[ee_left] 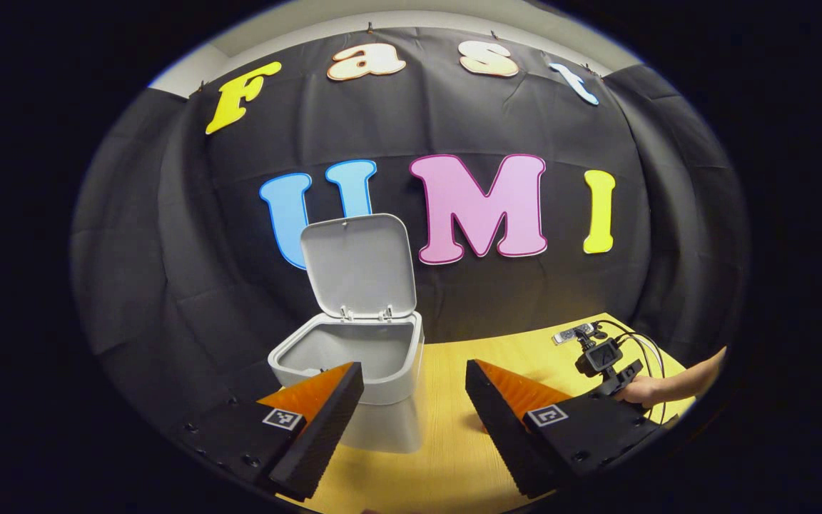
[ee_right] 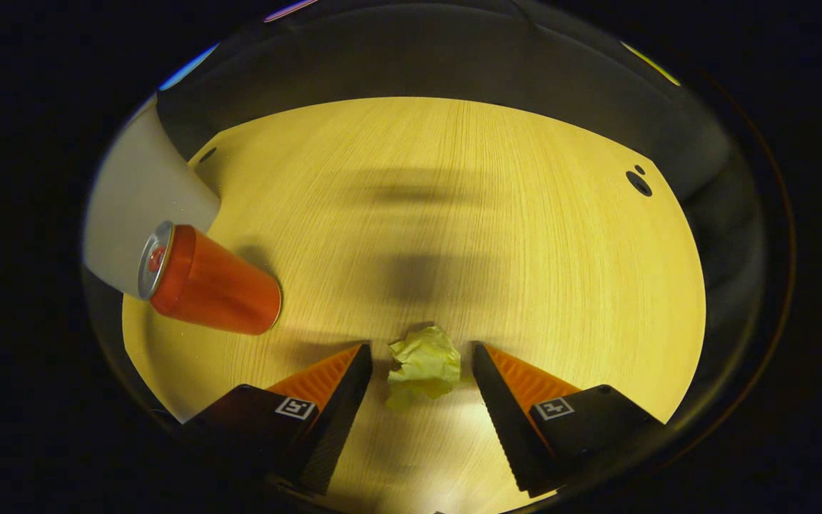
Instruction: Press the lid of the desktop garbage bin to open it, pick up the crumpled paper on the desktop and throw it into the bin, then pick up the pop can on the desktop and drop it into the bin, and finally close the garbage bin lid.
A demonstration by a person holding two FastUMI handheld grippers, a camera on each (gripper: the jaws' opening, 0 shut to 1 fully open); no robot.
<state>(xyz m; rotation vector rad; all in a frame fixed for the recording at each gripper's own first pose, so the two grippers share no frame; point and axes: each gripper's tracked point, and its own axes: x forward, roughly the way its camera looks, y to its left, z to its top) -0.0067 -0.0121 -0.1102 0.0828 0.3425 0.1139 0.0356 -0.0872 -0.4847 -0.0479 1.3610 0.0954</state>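
The grey desktop bin (ee_left: 361, 371) stands on the wooden desk with its lid (ee_left: 358, 265) swung up and open. My left gripper (ee_left: 414, 371) hovers open just in front of the bin, nothing between its fingers. In the right gripper view the yellow crumpled paper (ee_right: 424, 365) lies on the desk between the open fingers of my right gripper (ee_right: 422, 351), with gaps on both sides. The red pop can (ee_right: 207, 282) stands left of it, beside the bin's grey wall (ee_right: 140, 207). The right gripper (ee_left: 607, 364) and the hand holding it also appear far right in the left gripper view.
The light wooden desk (ee_right: 454, 214) stretches ahead of the paper, with small dark holes (ee_right: 638, 183) near its far right corner. A small grey device (ee_left: 571, 333) with cables lies at the desk's back right. Black cloth walls the booth.
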